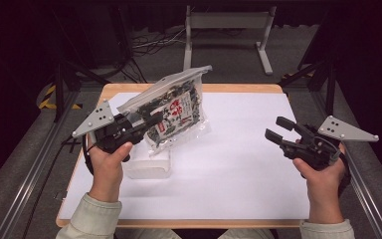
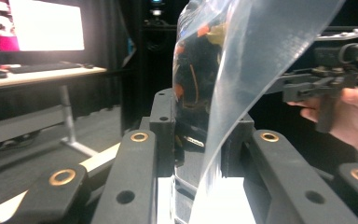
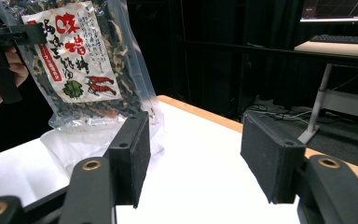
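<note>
Bag (image 1: 175, 112) pinched by left gripper (image 1: 144, 123) above tub (image 1: 149, 167).

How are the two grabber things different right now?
The left gripper is shut on the bag, holding it up off the table; the right gripper is open and holds nothing. The left one is at the bag; the right one is off to the side. Both are black, each in a hand.

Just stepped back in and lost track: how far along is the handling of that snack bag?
Done: the left gripper is shut on the bag, holding it tilted above the table. In hand: it hangs over a clear container. Left: the right gripper is open, apart from the bag.
</note>
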`<state>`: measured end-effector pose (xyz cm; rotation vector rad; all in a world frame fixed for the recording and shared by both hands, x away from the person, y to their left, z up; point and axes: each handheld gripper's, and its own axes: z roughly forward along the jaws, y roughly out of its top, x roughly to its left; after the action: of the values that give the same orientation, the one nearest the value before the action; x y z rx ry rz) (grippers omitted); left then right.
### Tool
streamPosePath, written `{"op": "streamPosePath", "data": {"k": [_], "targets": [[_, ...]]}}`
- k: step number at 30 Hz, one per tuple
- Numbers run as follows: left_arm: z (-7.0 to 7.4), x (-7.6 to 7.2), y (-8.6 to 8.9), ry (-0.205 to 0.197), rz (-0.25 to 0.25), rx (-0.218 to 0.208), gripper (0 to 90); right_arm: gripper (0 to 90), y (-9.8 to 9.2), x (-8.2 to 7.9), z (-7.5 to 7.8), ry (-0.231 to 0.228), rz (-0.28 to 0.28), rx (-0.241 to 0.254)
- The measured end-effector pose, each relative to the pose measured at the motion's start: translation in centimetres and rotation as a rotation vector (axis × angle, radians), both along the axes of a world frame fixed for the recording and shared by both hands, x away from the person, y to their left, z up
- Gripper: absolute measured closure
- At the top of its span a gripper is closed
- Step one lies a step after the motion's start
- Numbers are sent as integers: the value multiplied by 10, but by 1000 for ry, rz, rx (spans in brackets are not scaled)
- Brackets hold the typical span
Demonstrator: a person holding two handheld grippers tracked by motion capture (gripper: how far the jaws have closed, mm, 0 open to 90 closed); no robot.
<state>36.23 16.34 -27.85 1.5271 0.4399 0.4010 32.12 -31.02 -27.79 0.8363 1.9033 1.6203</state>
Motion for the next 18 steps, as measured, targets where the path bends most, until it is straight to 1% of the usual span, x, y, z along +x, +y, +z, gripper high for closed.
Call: {"op": "streamPosePath", "data": {"k": [6, 9, 12, 13, 14, 18], "targets": [[-1, 1, 6, -4, 44, 1, 723, 448, -1, 2, -3, 10, -14, -20], [-1, 3, 10, -7, 67, -5, 722, 449, 0, 3, -4, 12, -14, -29], [-2, 3, 15, -2, 96, -14, 722, 473, -1, 4, -5, 34, -4, -30], [-2, 3, 15, -2, 96, -14, 723, 473, -1, 4, -5, 34, -4, -30], [-2, 3, 16, 0, 106, -14, 723, 476, 0, 4, -6, 39, -1, -26], [-2, 4, 18, -10, 137, 5, 723, 477, 1, 7, -7, 50, 2, -31]]}}
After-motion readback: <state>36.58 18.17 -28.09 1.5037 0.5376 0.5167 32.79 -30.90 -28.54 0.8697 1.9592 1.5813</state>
